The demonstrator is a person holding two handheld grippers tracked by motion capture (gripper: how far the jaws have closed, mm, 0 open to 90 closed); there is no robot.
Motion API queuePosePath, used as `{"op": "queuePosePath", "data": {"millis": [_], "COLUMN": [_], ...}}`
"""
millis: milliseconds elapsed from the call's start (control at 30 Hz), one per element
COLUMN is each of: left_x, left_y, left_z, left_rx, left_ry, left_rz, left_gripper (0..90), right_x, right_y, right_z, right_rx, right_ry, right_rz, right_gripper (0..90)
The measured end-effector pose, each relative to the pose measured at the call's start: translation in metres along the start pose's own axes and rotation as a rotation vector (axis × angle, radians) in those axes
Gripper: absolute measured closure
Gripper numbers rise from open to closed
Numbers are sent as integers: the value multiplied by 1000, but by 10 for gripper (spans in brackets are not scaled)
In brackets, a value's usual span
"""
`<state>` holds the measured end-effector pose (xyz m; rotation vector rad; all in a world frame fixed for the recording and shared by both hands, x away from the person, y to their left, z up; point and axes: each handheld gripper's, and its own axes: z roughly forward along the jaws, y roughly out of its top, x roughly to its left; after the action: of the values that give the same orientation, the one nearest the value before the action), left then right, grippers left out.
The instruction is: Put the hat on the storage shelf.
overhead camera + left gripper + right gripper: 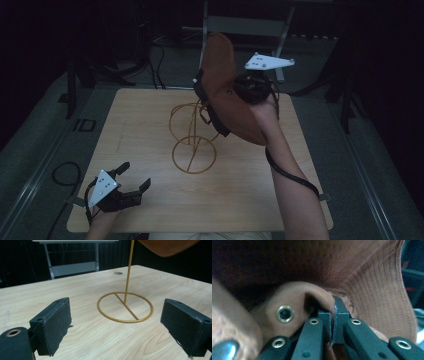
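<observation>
1. The hat (pixel 227 90) is brown, with a stitched brim and a brass eyelet (pixel 285 313).
2. The right gripper (pixel 332 315) is clenched on a fold of the hat's fabric.
3. The hat hangs above the wire stand (pixel 192 137), mid-table.
4. The left gripper (pixel 135 177) is released, low at the near left.

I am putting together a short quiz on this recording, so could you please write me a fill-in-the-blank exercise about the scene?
1. The right gripper is shut on the brown ____.
2. The gold wire stand rests on a base shaped like a ____.
3. The left gripper hovers near the table's front edge with its jaws ____.
4. The wooden table bears one stand, and the bucket hat is held ____ it.

Missing words: bucket hat; ring; open; above
</observation>
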<state>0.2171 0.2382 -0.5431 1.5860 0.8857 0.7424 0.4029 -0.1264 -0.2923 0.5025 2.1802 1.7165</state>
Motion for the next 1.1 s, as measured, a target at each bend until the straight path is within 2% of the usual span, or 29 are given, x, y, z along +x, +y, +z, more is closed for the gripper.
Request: {"op": "queuePosePath", "data": {"millis": [167, 333, 400, 500, 600, 633, 667, 700, 733, 800, 833, 867, 900, 1000, 1033, 1100], "left_x": [-1, 1, 2, 3, 3, 3, 3, 3, 3, 2, 2, 2, 3, 4, 4, 5], "left_y": [-3, -5, -6, -7, -8, -8, -9, -9, -9, -9, -9, -9, -9, -10, -10, -11], "left_z": [1, 1, 1, 0, 1, 2, 2, 2, 3, 3, 3, 3, 2, 2, 2, 2], "left_rx": [8, 2, 0, -3, 3, 6, 9, 9, 10, 8, 8, 8, 6, 8, 7, 5], "left_ry": [-4, -9, -7, -11, -19, -24, -24, -24, -28, -27, -27, -27, -24, -23, -25, -23], "left_rz": [14, -19, -22, -34, -41, -46, -45, -45, -47, -47, -47, -47, -49, -58, -61, -67], "left_gripper": [104, 104, 104, 104, 104, 104, 104, 104, 104, 104, 104, 104, 104, 104, 104, 104], "right_x": [8, 20, 23, 25, 27, 28, 30, 30, 31, 35, 35, 36, 38, 40, 39, 39], "right_y": [-1, -11, -19, -27, -26, -26, -26, -26, -27, -30, -30, -31, -32, -30, -29, -27], "right_z": [30, 62, 74, 84, 88, 89, 90, 90, 95, 100, 100, 101, 103, 100, 99, 94], "right_rx": [76, 175, 213, 226, 223, 225, 227, 227, 242, 260, 260, 265, 261, 245, 243, 217], "right_ry": [52, 82, 73, 75, 73, 73, 77, 77, 73, 70, 70, 69, 77, 72, 92, 119], "right_rz": [0, -25, -35, -33, -31, -40, -44, -44, -40, -56, -56, -62, -63, -61, -60, -50], "right_gripper": [869, 866, 856, 844, 812, 778, 685, 685, 539, 466, 466, 412, 352, 256, 201, 182]}}
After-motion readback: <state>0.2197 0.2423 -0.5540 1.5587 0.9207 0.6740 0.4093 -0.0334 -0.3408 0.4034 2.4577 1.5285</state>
